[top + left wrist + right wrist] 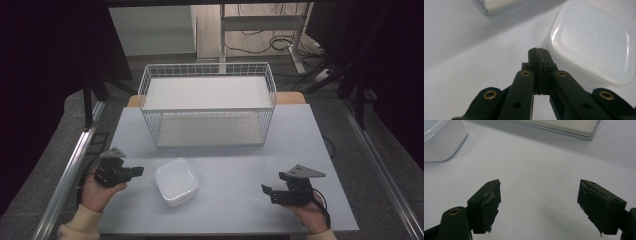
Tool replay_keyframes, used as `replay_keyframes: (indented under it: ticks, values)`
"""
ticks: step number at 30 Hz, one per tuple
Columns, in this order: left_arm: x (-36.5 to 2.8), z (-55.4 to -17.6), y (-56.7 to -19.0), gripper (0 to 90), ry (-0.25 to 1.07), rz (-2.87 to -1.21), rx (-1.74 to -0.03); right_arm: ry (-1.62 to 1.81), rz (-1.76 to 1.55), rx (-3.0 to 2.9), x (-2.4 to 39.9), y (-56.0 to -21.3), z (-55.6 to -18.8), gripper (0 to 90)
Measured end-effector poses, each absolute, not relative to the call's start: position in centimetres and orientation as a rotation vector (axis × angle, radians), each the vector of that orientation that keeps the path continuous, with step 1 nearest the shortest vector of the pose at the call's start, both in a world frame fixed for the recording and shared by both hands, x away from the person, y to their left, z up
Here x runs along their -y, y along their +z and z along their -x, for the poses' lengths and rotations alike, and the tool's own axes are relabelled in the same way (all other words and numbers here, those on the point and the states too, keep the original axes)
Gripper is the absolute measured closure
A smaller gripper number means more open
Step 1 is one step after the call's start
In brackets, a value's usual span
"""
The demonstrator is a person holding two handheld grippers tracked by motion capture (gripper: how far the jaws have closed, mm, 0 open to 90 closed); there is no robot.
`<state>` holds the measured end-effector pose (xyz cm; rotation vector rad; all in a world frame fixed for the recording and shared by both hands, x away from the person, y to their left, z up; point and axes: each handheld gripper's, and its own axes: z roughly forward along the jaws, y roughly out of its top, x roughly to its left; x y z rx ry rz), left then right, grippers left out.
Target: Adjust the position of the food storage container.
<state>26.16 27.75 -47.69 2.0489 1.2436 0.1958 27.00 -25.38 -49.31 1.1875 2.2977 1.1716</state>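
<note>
A white lidded container (176, 181) is sitting near the table's (240, 210) front edge, left of centre; the left gripper (138, 171), jaws pressed together on nothing, is pointing at it from just beside; the right gripper (267, 192) is resting near the front right corner, jaws spread wide; a wire basket (207, 105) is standing at the back edge.

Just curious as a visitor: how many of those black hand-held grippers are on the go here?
2. The left hand-held gripper sits beside the white lidded container; the right hand-held gripper is near the table's right front.
</note>
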Motion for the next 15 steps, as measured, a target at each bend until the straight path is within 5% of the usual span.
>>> replay_keyframes:
  ticks: [15]
  values:
    - [-25.3, -26.3, -50.5, 90.0, 0.071, -2.091, -1.242, 1.161, -1.194, -2.298, 25.4, -49.4, -27.0, 18.5]
